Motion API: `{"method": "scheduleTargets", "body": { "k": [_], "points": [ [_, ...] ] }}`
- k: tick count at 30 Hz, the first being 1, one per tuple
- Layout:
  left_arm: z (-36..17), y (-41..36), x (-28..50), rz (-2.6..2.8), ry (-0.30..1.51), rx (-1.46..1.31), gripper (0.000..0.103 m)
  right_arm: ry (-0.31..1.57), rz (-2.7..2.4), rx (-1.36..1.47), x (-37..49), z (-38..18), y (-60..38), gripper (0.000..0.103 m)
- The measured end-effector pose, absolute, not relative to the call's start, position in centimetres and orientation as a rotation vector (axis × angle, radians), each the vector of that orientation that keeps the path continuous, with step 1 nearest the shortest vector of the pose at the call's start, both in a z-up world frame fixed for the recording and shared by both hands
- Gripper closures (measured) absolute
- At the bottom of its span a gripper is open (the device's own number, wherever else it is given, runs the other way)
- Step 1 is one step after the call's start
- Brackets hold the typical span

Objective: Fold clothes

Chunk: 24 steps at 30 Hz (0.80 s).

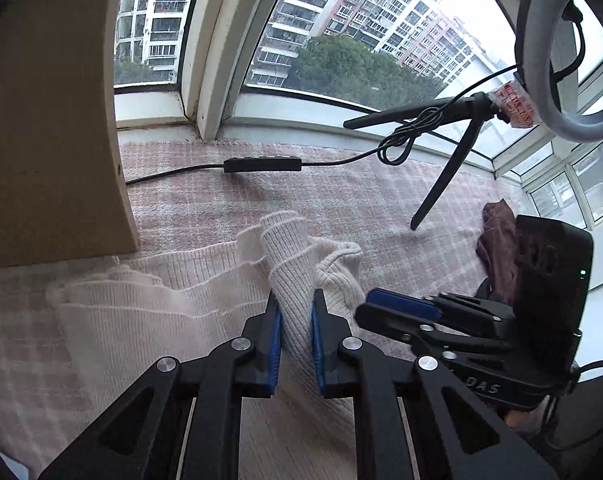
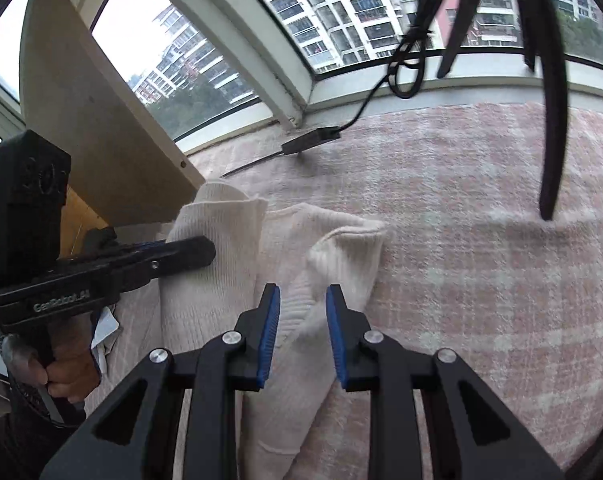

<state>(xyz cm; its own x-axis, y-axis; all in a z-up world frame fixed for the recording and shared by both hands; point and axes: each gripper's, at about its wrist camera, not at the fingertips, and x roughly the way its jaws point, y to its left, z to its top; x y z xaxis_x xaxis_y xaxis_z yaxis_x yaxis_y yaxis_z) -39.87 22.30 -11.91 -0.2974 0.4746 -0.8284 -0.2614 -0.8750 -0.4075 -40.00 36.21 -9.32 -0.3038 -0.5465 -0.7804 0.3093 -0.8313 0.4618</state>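
Your left gripper (image 1: 295,312) clamps a raised fold of the cream knit garment (image 1: 149,312), which lies bunched on the pink checked blanket (image 1: 381,200) by the window. Your right gripper (image 2: 302,308) stands narrowly parted around another ridge of that garment; grip cannot be confirmed.

both tongs angled down, side by side: left tongs (image 1: 295,312) clamped, right tongs (image 2: 302,300) narrowly parted

a home high up; bay window (image 1: 341,60) facing apartment blocks (image 1: 381,4); pink checked blanket (image 1: 341,196) beneath
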Motion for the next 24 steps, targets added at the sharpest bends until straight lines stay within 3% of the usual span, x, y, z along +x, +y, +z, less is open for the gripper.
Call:
{"method": "scheduleTargets", "body": {
  "k": [6, 8, 9, 11, 16, 18, 19, 20, 22, 24],
  "points": [
    [-11.5, 22.5, -39.7, 2.201, -0.233, -1.474, 0.091, -0.115, -2.181, 1.561, -40.8, -11.0, 33.2, 0.076],
    [-11.6, 22.5, -39.8, 2.197, -0.234, -1.473, 0.091, -0.086, -2.193, 1.561, -40.7, -11.1, 33.1, 0.078],
    [-11.6, 22.4, -39.8, 2.195, -0.234, -1.47, 0.091, -0.065, -2.204, 1.558, -40.7, -11.1, 33.1, 0.085],
    [-11.5, 22.4, -39.8, 2.193, -0.237, -1.465, 0.091, -0.111, -2.206, 1.544, -40.7, -11.2, 33.8, 0.089],
    [-11.4, 22.3, -39.7, 2.193, -0.242, -1.451, 0.091, -0.434, -2.041, 1.435, -40.5, -10.8, 35.3, 0.093],
    [-11.5, 22.5, -39.8, 2.19, -0.234, -1.447, 0.091, -0.413, -2.059, 1.405, -40.4, -10.7, 34.8, 0.093],
    [-11.6, 22.7, -40.0, 2.188, -0.23, -1.453, 0.091, -0.349, -2.099, 1.461, -40.7, -11.3, 34.5, 0.089],
    [-11.8, 22.9, -40.1, 2.183, -0.231, -1.459, 0.091, -0.373, -2.074, 1.479, -41.0, -11.9, 34.7, 0.089],
    [-12.0, 23.4, -40.3, 2.18, -0.222, -1.46, 0.091, -0.452, -2.003, 1.491, -41.5, -12.6, 35.3, 0.074],
    [-11.9, 23.8, -40.3, 2.179, -0.206, -1.453, 0.091, -0.52, -1.992, 1.504, -41.3, -12.2, 36.5, 0.071]
  ]
}}
